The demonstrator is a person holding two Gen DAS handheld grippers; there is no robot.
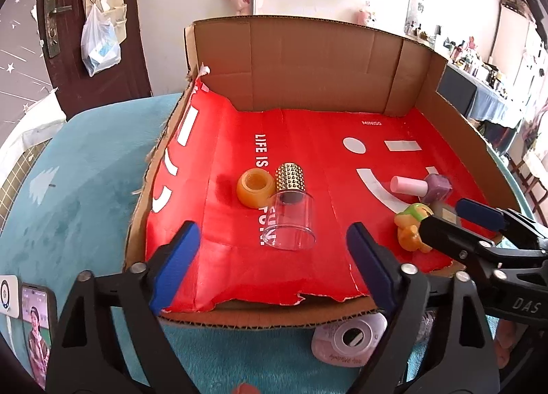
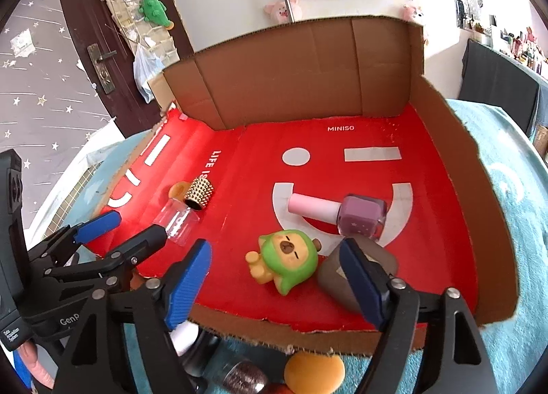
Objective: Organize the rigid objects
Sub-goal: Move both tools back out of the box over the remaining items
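Observation:
An open cardboard box with a red lining holds the objects. A clear bottle with a gold studded cap lies beside an orange ring. Just in front of them my left gripper stands open with nothing between its pads. A purple nail polish with a pink cap lies at the right. A green and orange toy figure lies between the spread fingers of my right gripper, which is open and does not press on it. A brown block sits partly hidden behind the right finger.
The box stands on a teal plush cover. A phone lies at the front left. Before the box's low front edge lie a pink round device, an orange disc and a glitter bottle. The back and right walls are tall.

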